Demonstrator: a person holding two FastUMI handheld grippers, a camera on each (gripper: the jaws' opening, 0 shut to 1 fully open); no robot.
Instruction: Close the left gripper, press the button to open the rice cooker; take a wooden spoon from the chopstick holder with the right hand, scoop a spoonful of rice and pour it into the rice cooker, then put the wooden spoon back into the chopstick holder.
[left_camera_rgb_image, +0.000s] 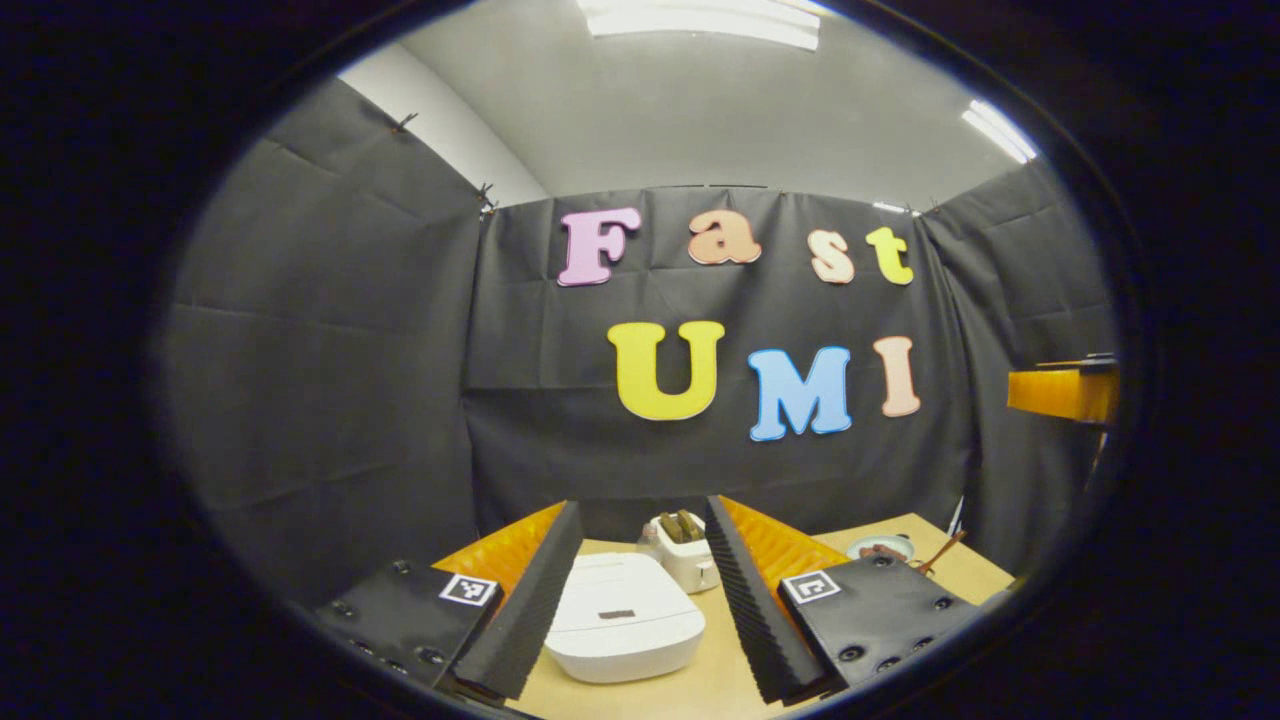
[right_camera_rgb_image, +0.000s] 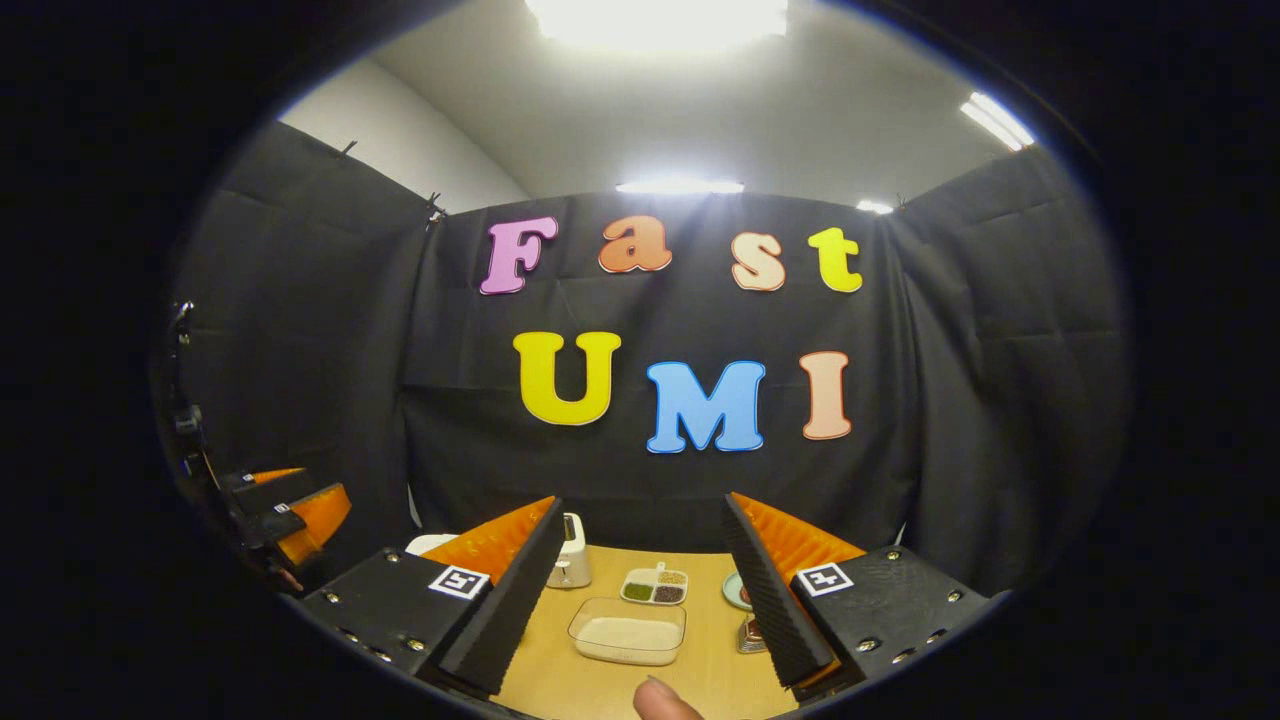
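Observation:
The white rice cooker (left_camera_rgb_image: 622, 615), lid down, sits on the wooden table between the fingers of my left gripper (left_camera_rgb_image: 642, 520), which stands open above it. Just behind the cooker is the white chopstick holder (left_camera_rgb_image: 683, 550) with brown wooden pieces sticking out of its top. My right gripper (right_camera_rgb_image: 642, 512) is open and holds nothing. Ahead of it lies a clear container of white rice (right_camera_rgb_image: 628, 630). The chopstick holder (right_camera_rgb_image: 570, 562) stands at its left, beside a corner of the rice cooker (right_camera_rgb_image: 430, 543). The left gripper (right_camera_rgb_image: 290, 515) shows far left, the right gripper (left_camera_rgb_image: 1065, 392) far right.
A small divided dish of coloured grains (right_camera_rgb_image: 655, 587) sits behind the rice container. A plate (left_camera_rgb_image: 880, 547) with a brown stick beside it lies at the table's right. A fingertip (right_camera_rgb_image: 665, 703) pokes in at the bottom. The black cloth wall closes the back and both sides.

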